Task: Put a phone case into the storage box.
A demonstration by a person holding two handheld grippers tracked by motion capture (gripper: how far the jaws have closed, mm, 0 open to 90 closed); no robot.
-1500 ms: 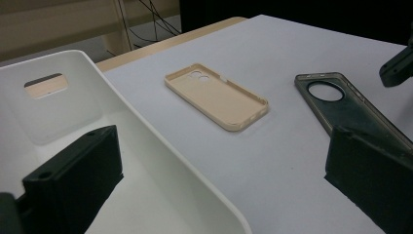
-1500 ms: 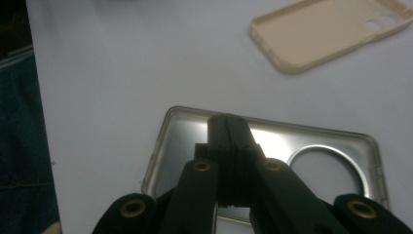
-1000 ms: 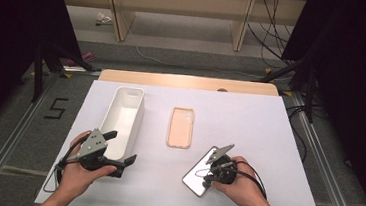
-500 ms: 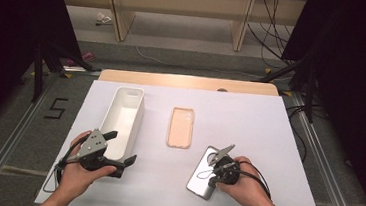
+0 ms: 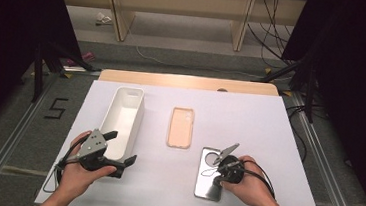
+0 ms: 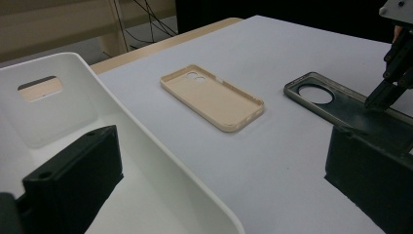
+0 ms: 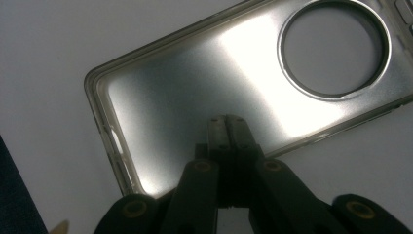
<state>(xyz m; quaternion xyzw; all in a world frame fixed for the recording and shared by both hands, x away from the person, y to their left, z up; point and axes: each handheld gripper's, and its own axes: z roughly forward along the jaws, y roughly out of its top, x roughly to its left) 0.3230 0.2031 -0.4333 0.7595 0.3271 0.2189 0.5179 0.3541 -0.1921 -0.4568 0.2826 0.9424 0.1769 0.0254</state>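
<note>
Judging from how things lie, the sorting is barely begun. Near the front edge of the table, the right gripper [image 5: 221, 170], jaws closed together on nothing, is pressed down on the grey phone case [image 5: 211, 174]. At the front left, the left gripper [image 5: 120, 154] is held with jaws apart astride the white bin's [image 5: 135, 95] near wall. Farther back, the beige phone case [image 5: 181, 128] lies untouched mid-table; nothing is seen in the bin.
</note>
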